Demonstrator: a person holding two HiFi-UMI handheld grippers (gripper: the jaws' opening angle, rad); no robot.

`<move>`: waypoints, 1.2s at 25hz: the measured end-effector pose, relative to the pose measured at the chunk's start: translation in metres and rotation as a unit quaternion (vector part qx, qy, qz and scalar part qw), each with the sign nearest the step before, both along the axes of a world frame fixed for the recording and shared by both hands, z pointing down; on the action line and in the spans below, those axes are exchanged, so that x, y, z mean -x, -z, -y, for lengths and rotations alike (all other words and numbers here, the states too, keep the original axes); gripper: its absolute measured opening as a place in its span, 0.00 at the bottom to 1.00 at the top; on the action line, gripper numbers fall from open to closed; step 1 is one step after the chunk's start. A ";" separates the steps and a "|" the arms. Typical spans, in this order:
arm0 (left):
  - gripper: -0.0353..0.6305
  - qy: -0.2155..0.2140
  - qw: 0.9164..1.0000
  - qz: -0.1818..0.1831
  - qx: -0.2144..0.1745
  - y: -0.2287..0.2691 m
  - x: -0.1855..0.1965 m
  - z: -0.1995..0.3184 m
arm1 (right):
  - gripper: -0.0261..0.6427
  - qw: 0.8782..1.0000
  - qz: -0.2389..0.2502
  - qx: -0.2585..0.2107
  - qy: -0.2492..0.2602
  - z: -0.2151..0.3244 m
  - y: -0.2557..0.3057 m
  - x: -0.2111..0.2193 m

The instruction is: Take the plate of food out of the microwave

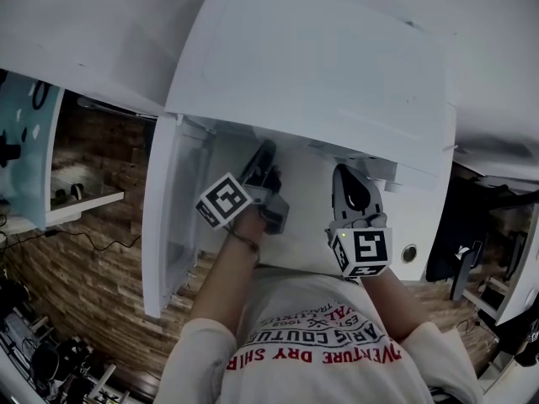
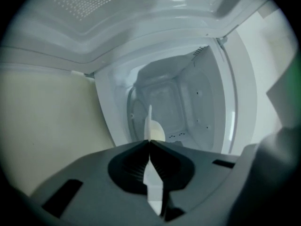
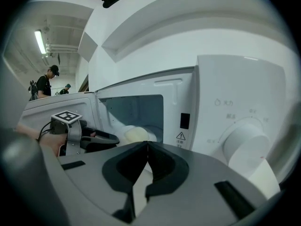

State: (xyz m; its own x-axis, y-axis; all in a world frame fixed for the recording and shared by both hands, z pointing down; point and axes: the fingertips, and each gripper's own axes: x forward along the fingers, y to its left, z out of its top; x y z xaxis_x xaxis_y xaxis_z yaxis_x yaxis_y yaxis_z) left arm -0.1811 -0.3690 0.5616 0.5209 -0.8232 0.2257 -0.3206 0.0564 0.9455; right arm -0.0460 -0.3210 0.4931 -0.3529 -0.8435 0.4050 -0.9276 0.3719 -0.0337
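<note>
Plate [image 2: 149, 119] of pale food [image 2: 157, 132] inside the microwave [image 3: 211, 93] cavity, rim edge-on, pinched in the clenched left gripper [image 2: 149, 142]. Right gripper [image 3: 147, 143] clenched on nothing, outside the opening. At 3 o'clock of its tips, warning-triangle label [image 3: 180, 136] and dial [image 3: 244, 142], print too small to read. In the head view, cavity and plate hidden by the microwave's top; shirt lettering [image 1: 320, 352] upside down.

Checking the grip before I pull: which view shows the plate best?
The left gripper view: the plate stands edge-on, clamped in the left gripper, pale food on it. The right gripper view shows mainly the food in the microwave; the head view hides the plate.
</note>
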 end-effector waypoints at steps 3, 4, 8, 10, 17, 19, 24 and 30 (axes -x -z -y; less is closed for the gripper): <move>0.07 -0.008 1.000 -0.004 -0.011 0.005 -0.001 -0.002 | 0.06 1.000 0.002 -0.001 0.003 -0.005 0.000 0.004; 0.07 -0.009 1.000 -0.005 -0.010 0.005 -0.001 -0.003 | 0.06 1.000 0.003 -0.001 0.004 -0.006 0.001 0.004; 0.07 -0.003 1.000 -0.024 -0.005 0.007 -0.002 -0.009 | 0.06 1.000 0.005 -0.002 0.006 -0.012 0.004 0.002; 0.07 -0.003 1.000 -0.029 -0.008 0.009 -0.003 -0.014 | 0.06 1.000 0.005 -0.003 0.004 -0.013 0.005 -0.001; 0.07 0.004 0.998 -0.051 -0.025 0.029 -0.005 -0.042 | 0.06 1.000 0.015 -0.015 -0.001 -0.024 0.014 -0.010; 0.07 0.011 0.998 -0.058 -0.035 0.039 -0.005 -0.054 | 0.06 1.000 0.018 -0.021 0.000 -0.029 0.019 -0.011; 0.07 0.027 0.995 -0.082 -0.052 0.066 -0.007 -0.090 | 0.06 0.999 0.022 -0.032 0.002 -0.045 0.029 -0.017; 0.07 0.031 0.993 -0.093 -0.073 0.098 -0.009 -0.131 | 0.06 0.998 0.027 -0.060 0.005 -0.065 0.051 -0.021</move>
